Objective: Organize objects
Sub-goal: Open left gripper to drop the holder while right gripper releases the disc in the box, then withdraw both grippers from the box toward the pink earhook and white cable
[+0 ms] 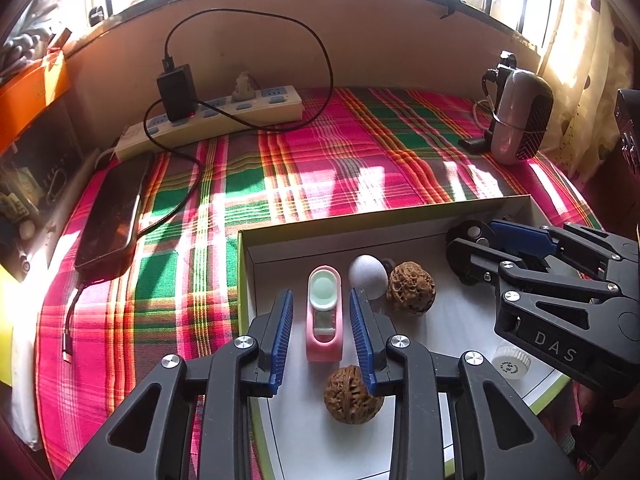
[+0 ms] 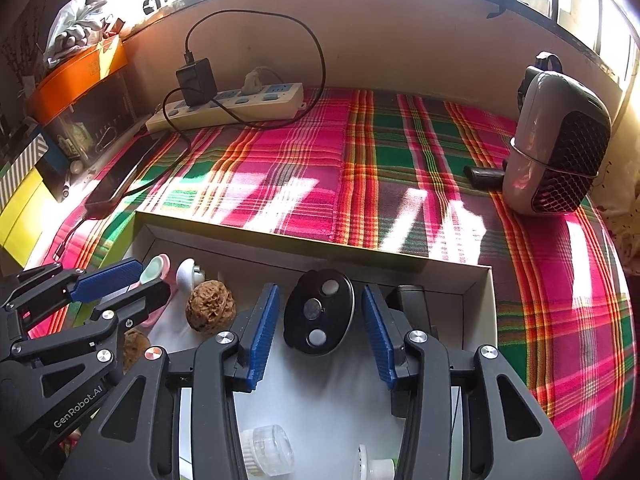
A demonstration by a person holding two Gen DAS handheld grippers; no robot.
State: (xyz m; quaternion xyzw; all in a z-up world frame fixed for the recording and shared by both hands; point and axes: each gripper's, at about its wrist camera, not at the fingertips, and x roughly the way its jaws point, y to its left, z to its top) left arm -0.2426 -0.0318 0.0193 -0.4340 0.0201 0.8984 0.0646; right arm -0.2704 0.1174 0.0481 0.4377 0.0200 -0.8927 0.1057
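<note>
A shallow white box (image 1: 360,228) with a green rim lies on the plaid cloth. In it, a pink and white device (image 1: 324,316) lies flat between the blue pads of my left gripper (image 1: 320,296), which is open with a gap on each side. Two walnuts (image 1: 410,287) (image 1: 352,394) and a white egg-shaped thing (image 1: 368,276) lie close by. A black oval device (image 2: 319,312) with three round spots sits between the pads of my right gripper (image 2: 321,290), also open and clear of it. The left gripper (image 2: 144,282) shows at the left of the right wrist view.
A small clear jar (image 2: 266,450) and a white cap (image 1: 510,364) lie at the box's near side. On the plaid cloth (image 1: 320,152) are a black phone (image 1: 112,216), a power strip (image 1: 224,114) with charger and cable, and a grey heater (image 2: 558,144). An orange box (image 2: 80,76) stands at left.
</note>
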